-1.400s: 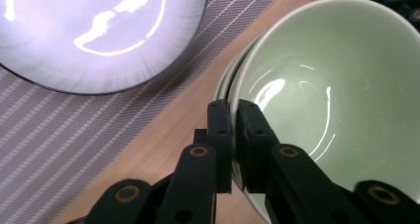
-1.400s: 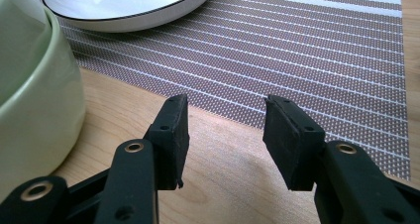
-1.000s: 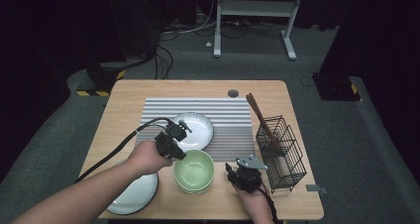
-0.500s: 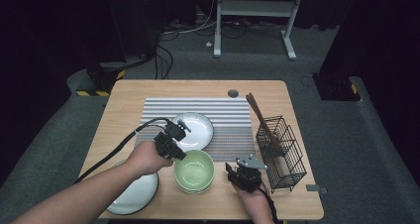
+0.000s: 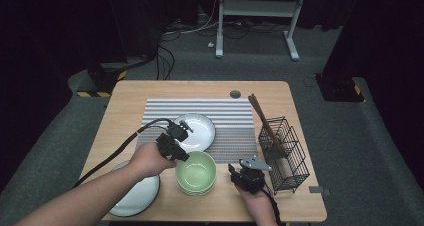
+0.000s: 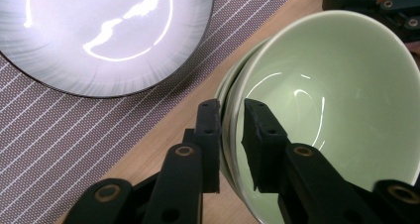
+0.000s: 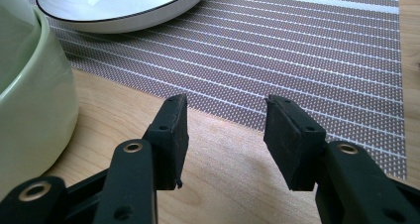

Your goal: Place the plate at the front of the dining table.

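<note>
the left gripper [image 6: 229,130] has just been spreading, its jaws loose around the rim of the green bowl [image 5: 196,172] on the near surface [image 5: 130,93]. the right gripper [image 7: 225,135] is spread, holding nothing.

Table lit from above, surroundings dark; glare streaks on white plate [image 6: 99,35].
</note>
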`<state>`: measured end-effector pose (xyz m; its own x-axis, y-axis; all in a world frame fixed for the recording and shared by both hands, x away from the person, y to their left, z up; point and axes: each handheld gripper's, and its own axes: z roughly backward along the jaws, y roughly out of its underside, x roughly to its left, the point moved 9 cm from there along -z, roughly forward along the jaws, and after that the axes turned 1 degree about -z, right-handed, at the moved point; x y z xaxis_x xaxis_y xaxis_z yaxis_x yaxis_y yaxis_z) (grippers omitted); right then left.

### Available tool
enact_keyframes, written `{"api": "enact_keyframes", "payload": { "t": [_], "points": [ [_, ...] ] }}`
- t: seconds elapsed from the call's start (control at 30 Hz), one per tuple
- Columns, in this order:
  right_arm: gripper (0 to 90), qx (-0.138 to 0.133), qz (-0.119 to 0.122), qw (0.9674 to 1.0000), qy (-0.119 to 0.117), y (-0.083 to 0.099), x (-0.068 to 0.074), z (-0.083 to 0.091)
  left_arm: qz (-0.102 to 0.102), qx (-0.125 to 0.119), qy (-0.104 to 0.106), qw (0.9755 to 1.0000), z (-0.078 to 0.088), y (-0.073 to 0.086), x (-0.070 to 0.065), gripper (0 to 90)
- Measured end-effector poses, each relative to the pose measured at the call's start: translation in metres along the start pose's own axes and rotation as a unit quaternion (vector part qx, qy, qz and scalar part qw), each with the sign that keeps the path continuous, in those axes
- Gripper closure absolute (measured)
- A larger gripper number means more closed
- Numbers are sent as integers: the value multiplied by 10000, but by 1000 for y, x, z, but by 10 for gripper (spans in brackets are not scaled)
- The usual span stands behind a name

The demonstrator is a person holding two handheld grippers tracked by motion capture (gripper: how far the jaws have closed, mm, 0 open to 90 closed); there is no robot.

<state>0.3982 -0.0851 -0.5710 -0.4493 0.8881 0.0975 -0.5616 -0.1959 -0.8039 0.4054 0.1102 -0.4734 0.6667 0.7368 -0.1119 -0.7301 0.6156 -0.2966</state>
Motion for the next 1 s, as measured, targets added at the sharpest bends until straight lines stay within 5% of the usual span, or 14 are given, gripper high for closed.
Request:
{"api": "enact_keyframes", "payload": {
  "t": [0.6,1.0],
  "points": [
    [509,-18,-46,10000,-41,-1,0,0,-222,130,-292,9992,-7,3,-3,843],
    [509,-30,-110,9999,-58,-2,-2,1,-312,70,-301,9990,-6,4,-3,855]
  ]
}}
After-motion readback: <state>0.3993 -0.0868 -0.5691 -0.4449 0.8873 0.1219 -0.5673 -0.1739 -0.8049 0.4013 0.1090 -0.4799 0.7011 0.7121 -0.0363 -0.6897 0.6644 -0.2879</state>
